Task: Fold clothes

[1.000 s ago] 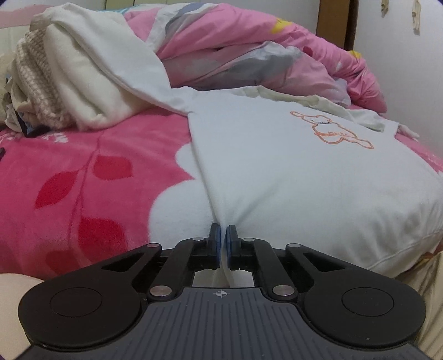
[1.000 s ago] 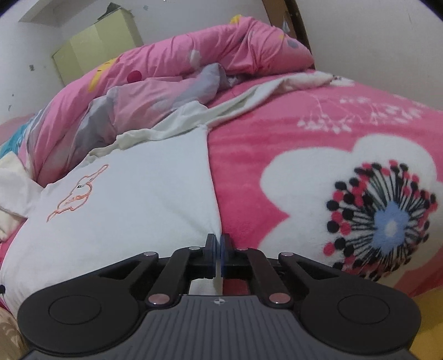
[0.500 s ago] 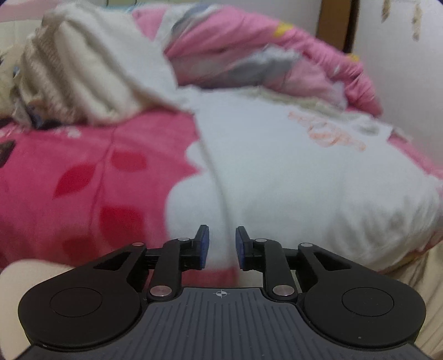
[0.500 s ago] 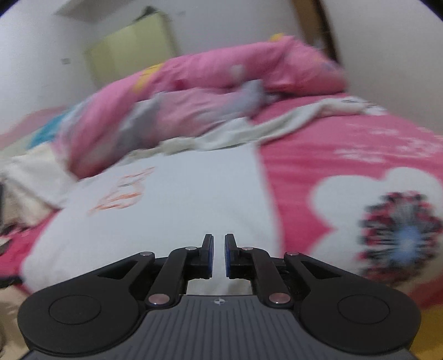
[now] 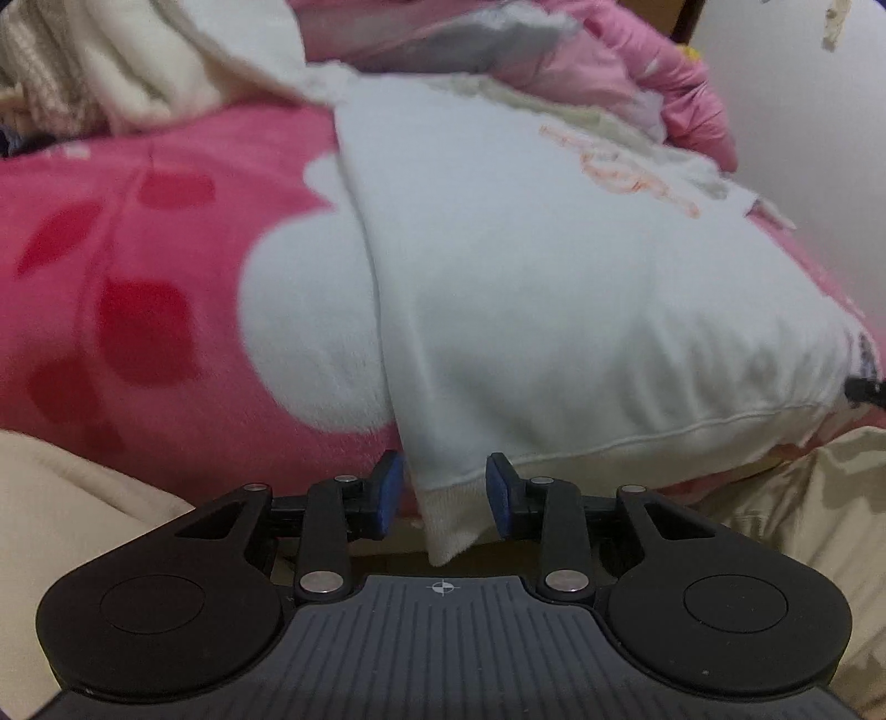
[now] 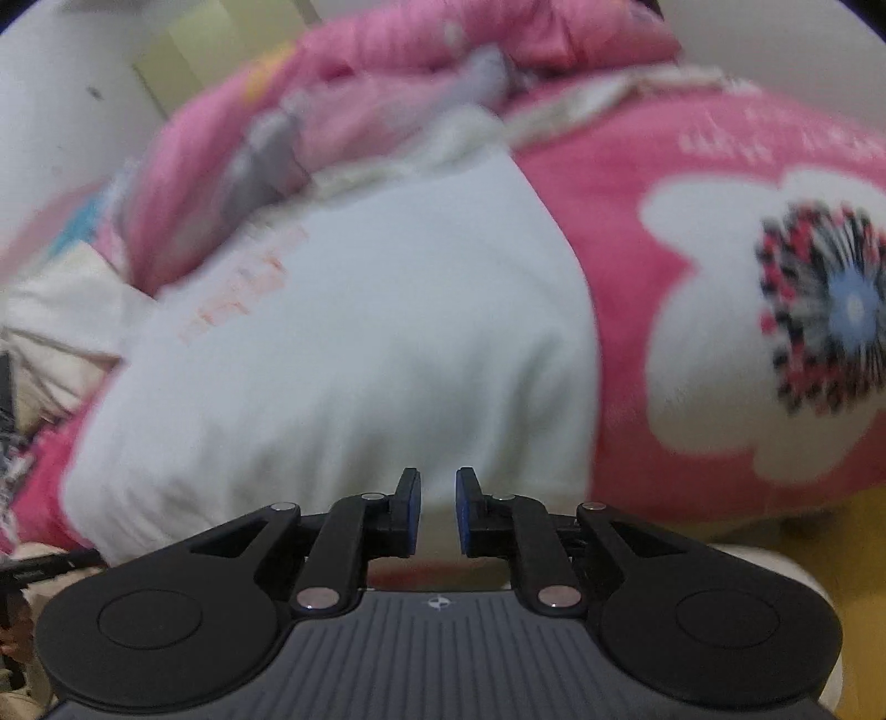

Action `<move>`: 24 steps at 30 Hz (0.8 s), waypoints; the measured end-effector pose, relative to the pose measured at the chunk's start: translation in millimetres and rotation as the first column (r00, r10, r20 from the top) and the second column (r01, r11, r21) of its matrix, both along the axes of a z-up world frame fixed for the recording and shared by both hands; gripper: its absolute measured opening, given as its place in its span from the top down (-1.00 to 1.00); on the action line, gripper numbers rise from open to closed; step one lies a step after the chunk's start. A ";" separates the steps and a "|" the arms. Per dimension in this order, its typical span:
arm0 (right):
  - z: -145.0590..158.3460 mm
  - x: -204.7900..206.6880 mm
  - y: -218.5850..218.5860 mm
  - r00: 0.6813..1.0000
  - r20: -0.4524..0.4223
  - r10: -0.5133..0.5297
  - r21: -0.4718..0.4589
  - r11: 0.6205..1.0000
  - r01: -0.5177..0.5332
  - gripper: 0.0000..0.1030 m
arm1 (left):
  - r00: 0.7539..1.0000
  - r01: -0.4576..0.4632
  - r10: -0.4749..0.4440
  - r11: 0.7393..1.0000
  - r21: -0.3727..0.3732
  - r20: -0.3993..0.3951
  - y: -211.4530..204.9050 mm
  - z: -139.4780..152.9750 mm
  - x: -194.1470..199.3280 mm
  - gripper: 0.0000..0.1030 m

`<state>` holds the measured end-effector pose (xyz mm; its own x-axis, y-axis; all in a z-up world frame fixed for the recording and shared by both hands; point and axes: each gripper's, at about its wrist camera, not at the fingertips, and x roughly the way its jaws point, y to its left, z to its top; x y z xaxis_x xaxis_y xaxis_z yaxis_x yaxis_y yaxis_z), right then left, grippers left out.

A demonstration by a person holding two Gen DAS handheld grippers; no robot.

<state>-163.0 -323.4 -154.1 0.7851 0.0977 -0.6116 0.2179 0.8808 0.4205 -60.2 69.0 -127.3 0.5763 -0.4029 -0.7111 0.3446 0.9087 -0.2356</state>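
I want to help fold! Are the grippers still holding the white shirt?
No. Both are letting go. The left gripper is opening around the white shirt hem corner without pinching it. The right gripper is opening too, holding nothing.

A bedroom in a home. A bed fills both views, covered by a plush pink blanket (image 5: 138, 266) printed with red leaves and large white flowers. At twelve o'clock a rumpled pink and grey quilt (image 6: 343, 111) is heaped against plain white walls (image 5: 803, 111). A white garment with an orange drawing (image 5: 581, 288) lies spread flat on the bed. At ten o'clock in the left view, cream knitwear and other clothes are piled (image 5: 111, 61). A pale green cupboard (image 6: 221, 50) stands at eleven o'clock in the right view.
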 end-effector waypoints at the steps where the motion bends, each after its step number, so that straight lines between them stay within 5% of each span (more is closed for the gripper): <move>1: 6.5 -1.2 1.1 0.999 0.035 0.003 0.003 1.000 -0.003 0.61 | 1.000 0.009 -0.008 1.000 -0.006 0.013 3.1 6.0 -2.3 0.33; 11: 38.3 17.9 11.6 0.980 0.198 -0.003 0.051 0.999 -0.007 0.57 | 0.986 0.048 -0.028 0.992 -0.117 0.162 0.8 63.6 12.5 0.06; 17: 64.1 47.8 -4.5 0.967 0.251 -0.042 0.078 0.997 0.023 0.57 | 0.970 0.086 -0.049 0.986 -0.145 0.239 -25.1 87.0 70.5 0.05; 24: 87.5 136.7 -3.7 0.953 0.297 0.058 0.024 0.997 -0.068 0.57 | 0.953 0.090 -0.049 0.988 -0.123 0.300 -74.3 97.5 167.8 0.05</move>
